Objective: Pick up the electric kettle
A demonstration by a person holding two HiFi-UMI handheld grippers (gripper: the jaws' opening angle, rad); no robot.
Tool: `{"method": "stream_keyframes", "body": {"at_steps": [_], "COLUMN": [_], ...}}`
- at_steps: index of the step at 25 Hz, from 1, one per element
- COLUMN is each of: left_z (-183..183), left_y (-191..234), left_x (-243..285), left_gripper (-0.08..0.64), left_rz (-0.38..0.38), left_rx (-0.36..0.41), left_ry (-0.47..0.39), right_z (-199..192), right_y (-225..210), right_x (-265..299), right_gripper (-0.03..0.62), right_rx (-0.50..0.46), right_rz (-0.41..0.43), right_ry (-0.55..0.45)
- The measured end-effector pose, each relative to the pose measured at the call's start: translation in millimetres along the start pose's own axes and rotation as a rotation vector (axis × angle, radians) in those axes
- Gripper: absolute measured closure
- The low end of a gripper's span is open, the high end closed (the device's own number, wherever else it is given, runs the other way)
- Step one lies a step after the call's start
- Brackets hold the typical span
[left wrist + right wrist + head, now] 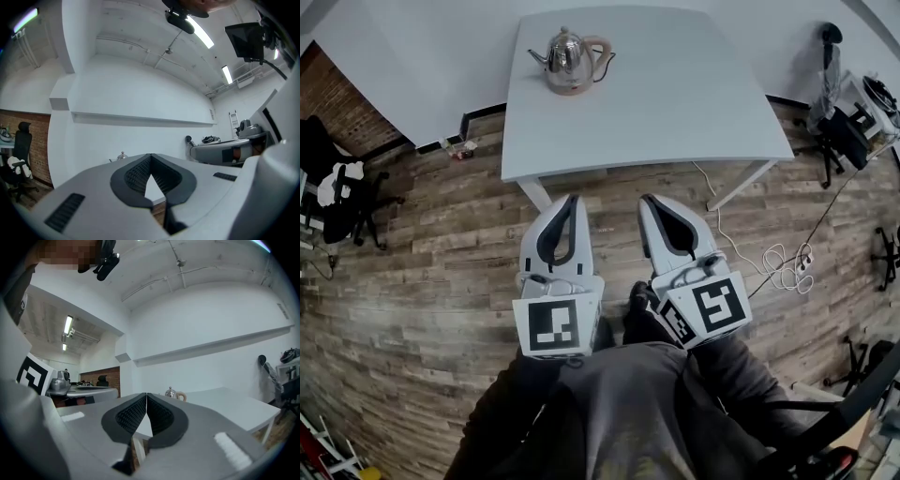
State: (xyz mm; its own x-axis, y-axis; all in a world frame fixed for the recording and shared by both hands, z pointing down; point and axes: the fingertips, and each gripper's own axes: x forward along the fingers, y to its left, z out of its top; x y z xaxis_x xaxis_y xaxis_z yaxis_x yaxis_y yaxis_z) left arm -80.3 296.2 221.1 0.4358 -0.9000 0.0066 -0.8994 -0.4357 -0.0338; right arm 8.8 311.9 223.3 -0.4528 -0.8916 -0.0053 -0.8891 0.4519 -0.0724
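Observation:
A shiny steel electric kettle (570,59) with a pale handle stands on its base near the far left corner of the white table (675,103). Both grippers hang over the wooden floor, short of the table's near edge and well away from the kettle. My left gripper (573,201) is shut and holds nothing. My right gripper (648,202) is shut and empty too. In the left gripper view only the kettle's lid (122,155) peeks over the jaws. The right gripper view shows the kettle (173,393) small, beyond the closed tips (146,395).
White table legs (536,193) stand just ahead of the grippers. A white cable (778,267) trails across the floor at the right. Black office chairs (342,202) sit at the left, and equipment on stands (848,122) at the right. A white wall lies behind the table.

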Motion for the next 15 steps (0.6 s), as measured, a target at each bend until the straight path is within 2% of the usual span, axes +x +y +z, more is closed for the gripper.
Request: {"method": "stream_keyframes", "body": {"at_steps": [4,15], "left_z": [-7.7,-21.0], "left_y": [-4.6,-12.2], "left_x": [36.1,148.3], "left_gripper": [0.561,0.56], "left_rz": [0.008,0.055], "left_rx": [0.014,0.012], "left_ry": [0.02,0.058], "right_z": [-3.3,-23.2], "right_y": [-30.3,-118.6], "right_x": [20.5,89.3], "right_gripper": [0.588,0.589], "right_rx": [-0.008,0.074], "right_rz": [0.004,0.056], "right_ry": [-0.002,0.03]}}
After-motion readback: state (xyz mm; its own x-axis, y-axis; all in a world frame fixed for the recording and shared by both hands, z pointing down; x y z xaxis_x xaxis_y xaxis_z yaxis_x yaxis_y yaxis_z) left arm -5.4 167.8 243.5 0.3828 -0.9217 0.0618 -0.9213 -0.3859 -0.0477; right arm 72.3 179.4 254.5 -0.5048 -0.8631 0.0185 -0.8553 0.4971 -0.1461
